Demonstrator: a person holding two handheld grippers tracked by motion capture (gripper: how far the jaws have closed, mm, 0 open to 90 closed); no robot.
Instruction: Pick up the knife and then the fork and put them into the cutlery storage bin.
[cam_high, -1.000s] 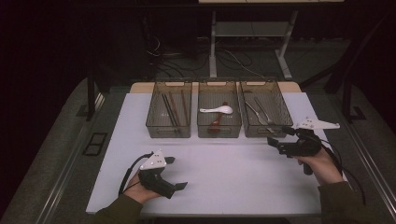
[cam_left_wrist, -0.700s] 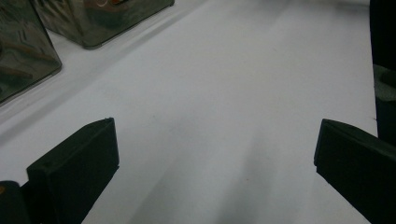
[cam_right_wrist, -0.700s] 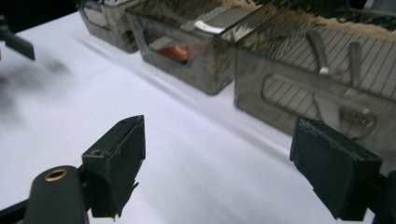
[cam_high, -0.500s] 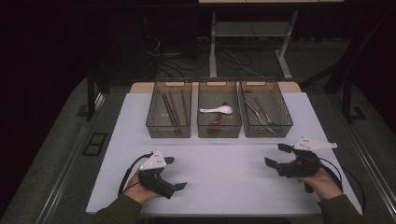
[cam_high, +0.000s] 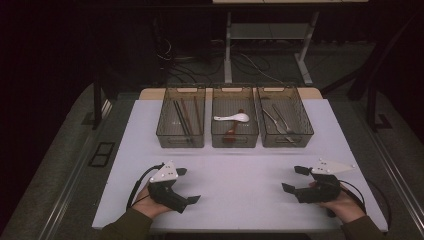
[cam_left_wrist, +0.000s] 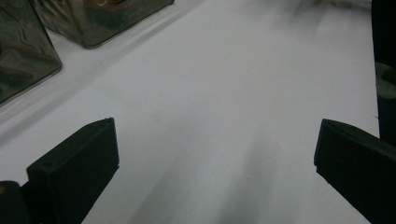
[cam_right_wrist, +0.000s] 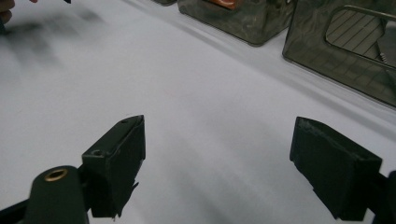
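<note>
My left gripper (cam_high: 189, 186) rests open near the white table's front left, with nothing between its jaws (cam_left_wrist: 215, 158). My right gripper (cam_high: 295, 179) is open at the front right, jaws wide apart and empty (cam_right_wrist: 217, 158). Three smoky clear bins stand in a row at the back of the table. The left bin (cam_high: 180, 122) holds dark chopsticks. In the middle bin (cam_high: 234, 123) lie a white spoon (cam_high: 232, 118) and a reddish utensil. Metal cutlery lies in the right bin (cam_high: 284, 121).
The white tabletop (cam_high: 235, 170) lies bare between the grippers and the bins. Bin walls show at the top of the left gripper view (cam_left_wrist: 28, 51) and the right gripper view (cam_right_wrist: 345, 46). Dark floor, cables and a desk frame lie beyond the table.
My right gripper has come back from beside the right bin toward the table's front right and lower. The left gripper has stayed put.
</note>
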